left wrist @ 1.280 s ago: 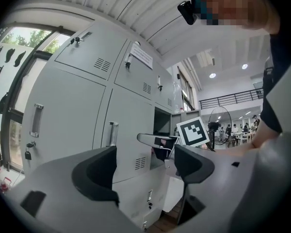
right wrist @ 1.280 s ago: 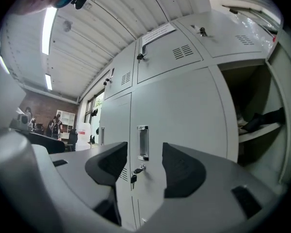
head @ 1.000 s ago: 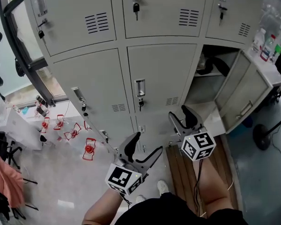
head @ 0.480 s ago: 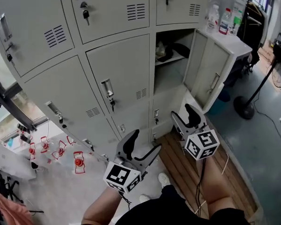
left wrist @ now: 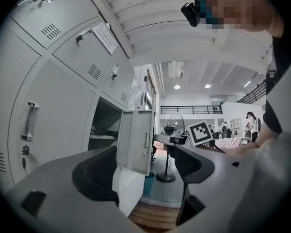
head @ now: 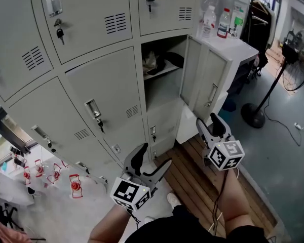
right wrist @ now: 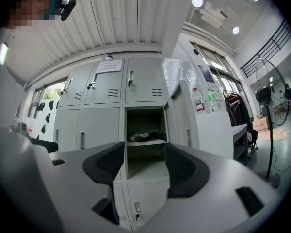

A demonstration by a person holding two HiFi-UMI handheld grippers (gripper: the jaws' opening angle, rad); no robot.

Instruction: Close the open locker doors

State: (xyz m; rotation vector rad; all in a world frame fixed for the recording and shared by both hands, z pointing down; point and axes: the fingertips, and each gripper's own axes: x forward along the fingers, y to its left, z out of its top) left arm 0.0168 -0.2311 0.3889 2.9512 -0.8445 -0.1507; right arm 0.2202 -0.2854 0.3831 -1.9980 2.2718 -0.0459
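A bank of pale grey metal lockers (head: 104, 92) has one middle-row grey metal locker door (head: 202, 82) swung out to its right. Below, the left gripper (head: 156, 155) has its jaws spread and empty. The right gripper (head: 209, 123), near that door, has just widened its jaws, nothing between them.

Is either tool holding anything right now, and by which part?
Nothing is held. The left tool is open and empty; the right tool has just been opening its jaws, nothing between them. Neither touches the open locker door.
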